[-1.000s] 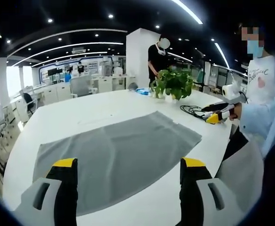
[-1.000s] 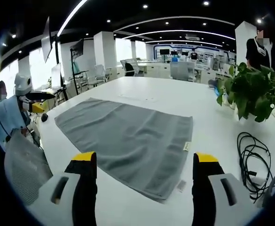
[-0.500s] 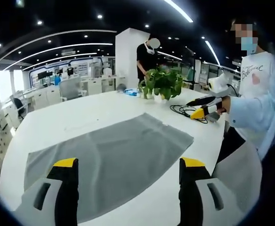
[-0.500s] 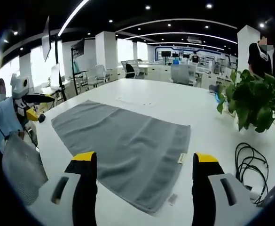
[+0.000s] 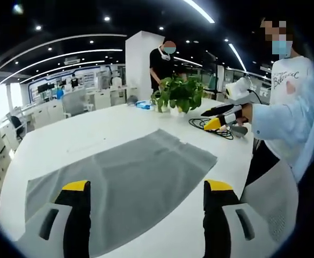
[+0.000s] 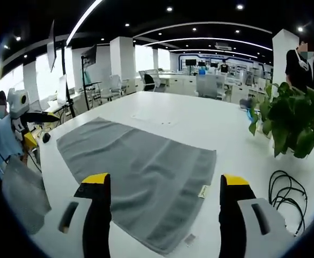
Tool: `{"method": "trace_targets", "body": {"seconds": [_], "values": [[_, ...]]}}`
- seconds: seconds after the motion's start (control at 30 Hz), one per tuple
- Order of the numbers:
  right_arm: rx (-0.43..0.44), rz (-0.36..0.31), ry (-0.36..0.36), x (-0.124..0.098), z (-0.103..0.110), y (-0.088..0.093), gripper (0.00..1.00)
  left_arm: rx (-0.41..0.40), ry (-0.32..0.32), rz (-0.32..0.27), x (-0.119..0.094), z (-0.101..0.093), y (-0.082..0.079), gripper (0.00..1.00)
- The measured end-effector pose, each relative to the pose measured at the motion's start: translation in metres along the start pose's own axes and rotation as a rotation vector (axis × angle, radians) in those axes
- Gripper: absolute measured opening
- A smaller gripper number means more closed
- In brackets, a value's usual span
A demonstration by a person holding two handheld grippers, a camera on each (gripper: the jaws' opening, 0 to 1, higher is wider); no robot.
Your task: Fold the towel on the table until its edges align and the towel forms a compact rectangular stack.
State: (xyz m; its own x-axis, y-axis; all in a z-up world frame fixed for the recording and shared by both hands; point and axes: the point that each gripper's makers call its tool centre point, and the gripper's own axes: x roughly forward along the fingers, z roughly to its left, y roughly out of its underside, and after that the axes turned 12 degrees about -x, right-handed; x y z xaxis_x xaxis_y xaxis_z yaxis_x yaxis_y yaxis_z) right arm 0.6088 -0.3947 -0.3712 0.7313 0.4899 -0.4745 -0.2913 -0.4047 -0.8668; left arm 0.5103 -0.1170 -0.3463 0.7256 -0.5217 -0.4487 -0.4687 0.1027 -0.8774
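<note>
Ahead of the left gripper (image 5: 144, 196), a grey towel (image 5: 119, 185) is lying spread flat in a single layer on the white table (image 5: 76, 134), its near edge passing between the two yellow-tipped jaws, which are standing wide apart with nothing between them. Beyond the towel's far right corner, the right gripper (image 5: 214, 122) is hanging in the air over the table edge in the person's hand — its yellow tip is pointing in toward the towel. Past it, a potted plant (image 5: 179, 94) and a coil of black cable (image 5: 210, 127) are sitting near each other on the table, with a second person (image 5: 162, 62) standing behind the plant.

In the right gripper view, the right gripper (image 6: 166, 199) is likewise holding its jaws well apart and empty — the towel (image 6: 138, 174) is stretching away between and beyond them, a small label showing on its right-hand edge. To the right of the jaws, the plant (image 6: 288, 121) and the cable (image 6: 285, 188) are resting on the table (image 6: 199, 123), clear of the towel. Far to the left, the left gripper (image 6: 30, 140) is hovering at the table's edge.
</note>
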Motion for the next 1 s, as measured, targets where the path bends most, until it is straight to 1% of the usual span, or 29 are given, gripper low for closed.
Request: {"method": "trace_targets", "body": {"seconds": [0.07, 0.2, 0.53, 0.63, 0.87, 1.0], "values": [[-0.008, -0.001, -0.001, 0.006, -0.003, -0.002, 0.84, 0.000, 0.004, 0.003, 0.002, -0.002, 0.001, 0.90], [-0.021, 0.000, -0.006, 0.010, -0.010, -0.007, 0.84, 0.003, 0.012, 0.005, 0.004, -0.007, 0.000, 0.90], [-0.026, 0.002, -0.014, 0.016, -0.012, -0.013, 0.84, 0.009, 0.033, 0.011, 0.005, -0.014, 0.001, 0.90], [-0.030, 0.003, -0.012, 0.019, -0.013, -0.015, 0.84, 0.014, 0.042, 0.018, 0.008, -0.016, 0.003, 0.89], [-0.038, 0.014, -0.006, 0.021, -0.015, -0.018, 0.84, 0.019, 0.056, 0.010, 0.013, -0.023, -0.001, 0.89], [-0.032, 0.020, 0.001, 0.022, -0.014, -0.019, 0.83, 0.025, 0.061, -0.003, 0.013, -0.025, -0.005, 0.89]]}}
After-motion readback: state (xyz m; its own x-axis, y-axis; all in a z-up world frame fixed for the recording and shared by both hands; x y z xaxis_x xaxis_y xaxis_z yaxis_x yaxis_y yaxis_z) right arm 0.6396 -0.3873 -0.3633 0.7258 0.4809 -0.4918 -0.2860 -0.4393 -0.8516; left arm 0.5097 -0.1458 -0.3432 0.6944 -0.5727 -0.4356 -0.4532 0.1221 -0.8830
